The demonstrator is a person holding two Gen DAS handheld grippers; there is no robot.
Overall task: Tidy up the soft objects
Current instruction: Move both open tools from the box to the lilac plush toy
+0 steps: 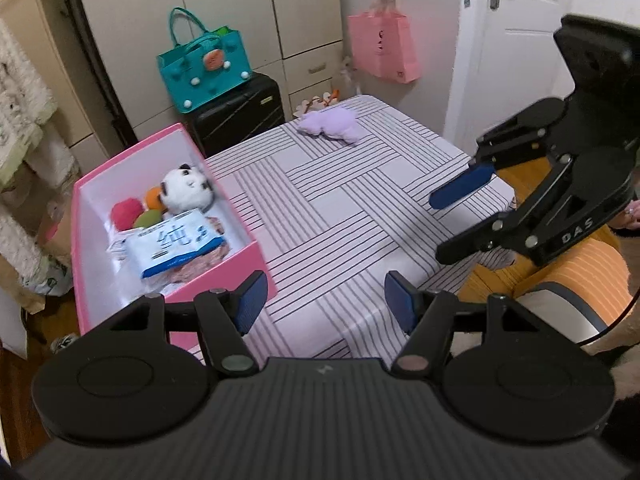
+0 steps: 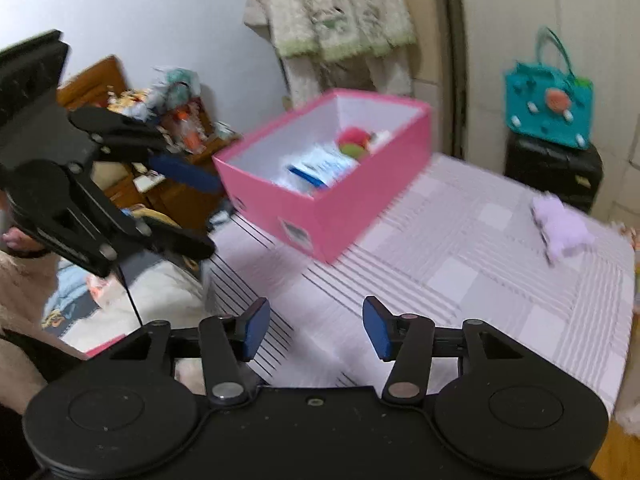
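Over on the left there's the pink box [image 1: 256, 264] sitting at the edge of the striped table [image 1: 340, 208], and it's already got a good pile in it: a panda plush [image 1: 186, 190], a red ball [image 1: 126, 212], something green and something orange tucked beside it, plus a blue and white packet [image 1: 176, 244] lying on top. My left gripper [image 1: 322, 302] is hovering low over the near part of the table just beside the box, jaws spread wide with nothing between the blue pads. Moving right, the only soft thing left out is the purple plush [image 1: 330, 124], way over at the far edge of the table, well apart from the box. My right gripper [image 2: 316, 328] is off to the right side, also spread wide and empty, pointed across the table. So I'd say I'm between picks, most of the job done. Next move looks like reaching out to that purple one, closing gently around its middle since it'll squish, then carrying it back over the box wall.
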